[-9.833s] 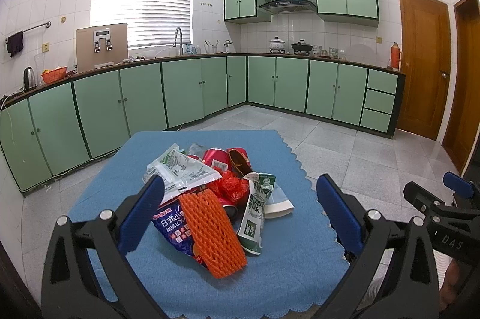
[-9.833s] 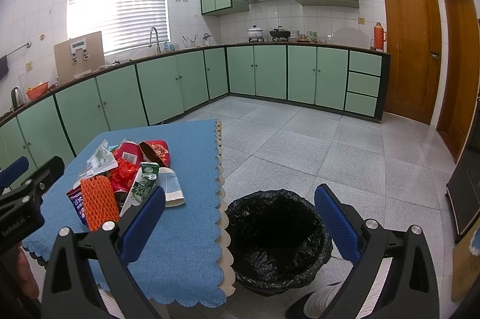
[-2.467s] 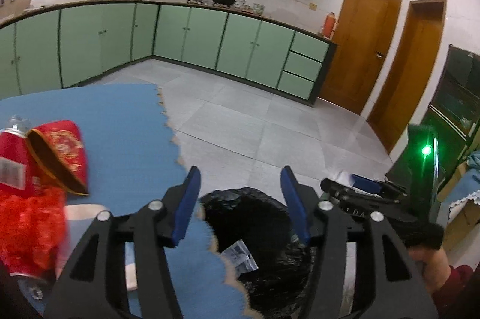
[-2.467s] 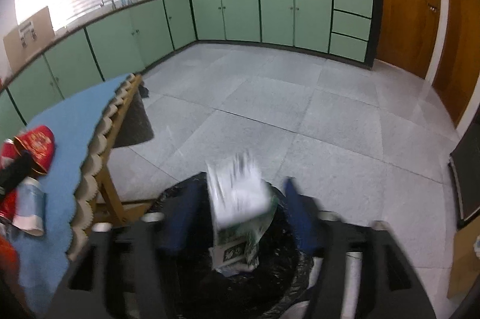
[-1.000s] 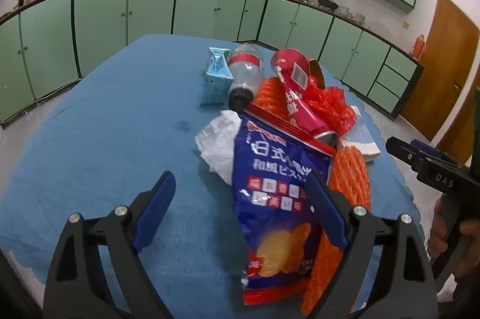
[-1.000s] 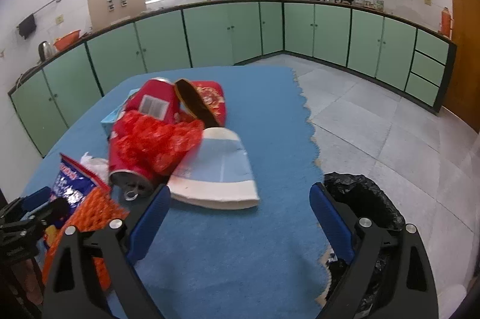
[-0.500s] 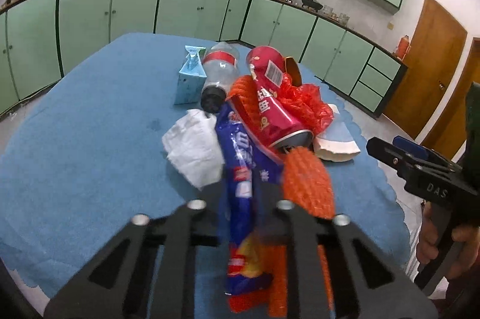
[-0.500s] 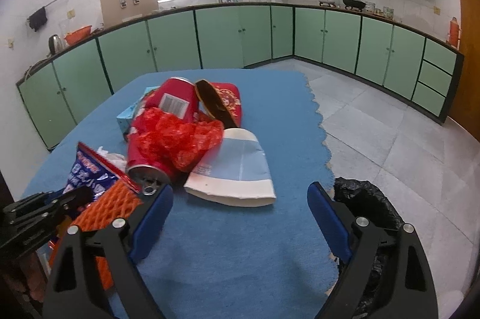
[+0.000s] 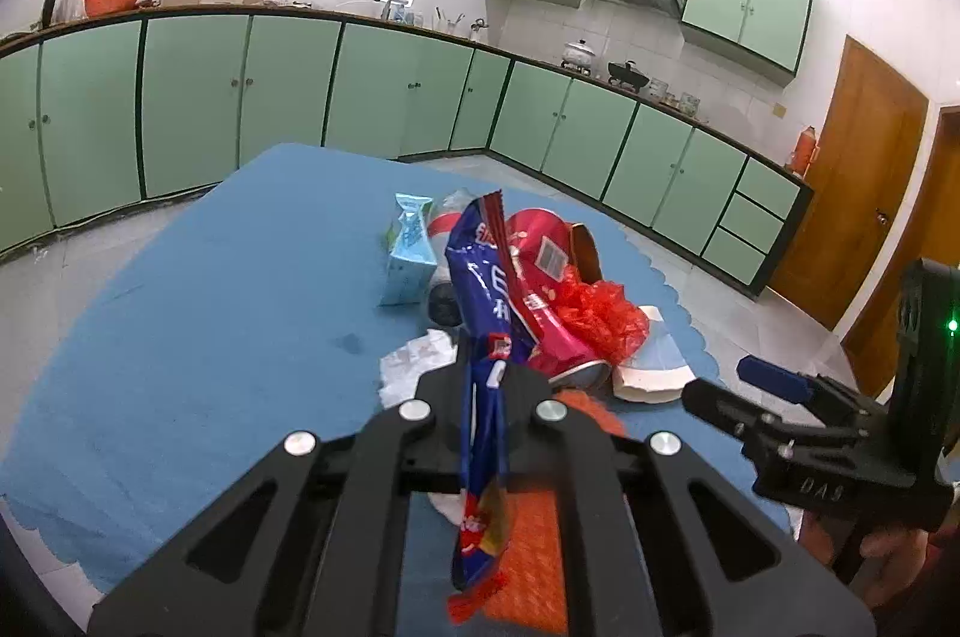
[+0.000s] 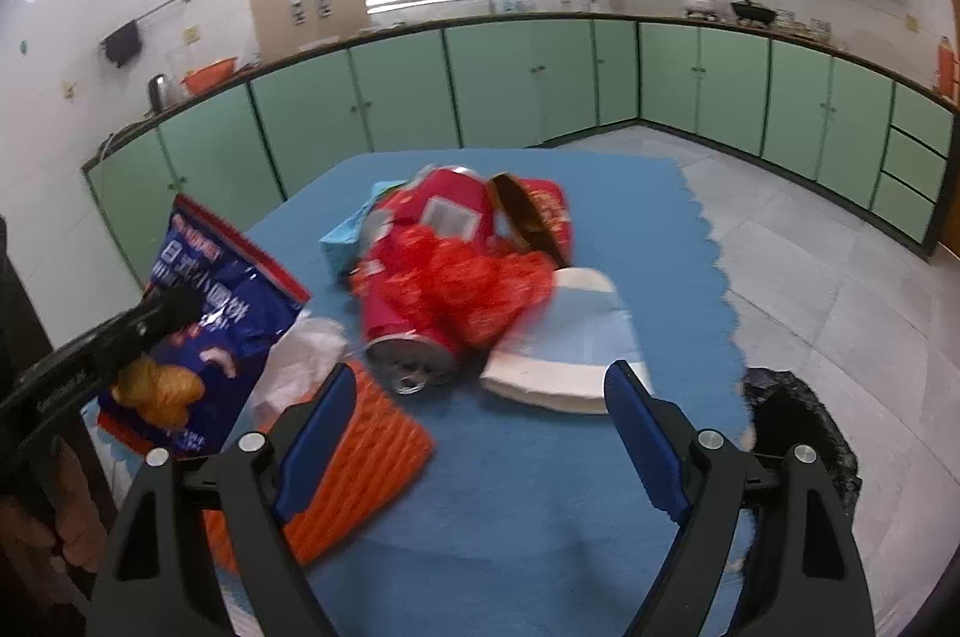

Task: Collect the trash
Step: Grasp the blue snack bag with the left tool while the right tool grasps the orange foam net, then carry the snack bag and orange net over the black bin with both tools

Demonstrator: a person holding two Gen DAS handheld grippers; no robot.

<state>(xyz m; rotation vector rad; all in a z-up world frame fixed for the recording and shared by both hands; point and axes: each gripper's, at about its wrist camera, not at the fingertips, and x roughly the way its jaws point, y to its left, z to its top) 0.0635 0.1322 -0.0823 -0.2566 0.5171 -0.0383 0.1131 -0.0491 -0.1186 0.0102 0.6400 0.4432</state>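
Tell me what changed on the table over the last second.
The left tool shut on the blue snack bag and lifted it off the pile; it now hangs upright. The right tool is closing, with nothing between its pads. The red can, orange foam net, paper cup and tissue stayed put.

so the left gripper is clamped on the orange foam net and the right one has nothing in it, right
Not quite. The left gripper is clamped on the blue snack bag, not the orange foam net, which lies on the blue tablecloth. The left wrist view shows it. The right gripper has nothing in it.
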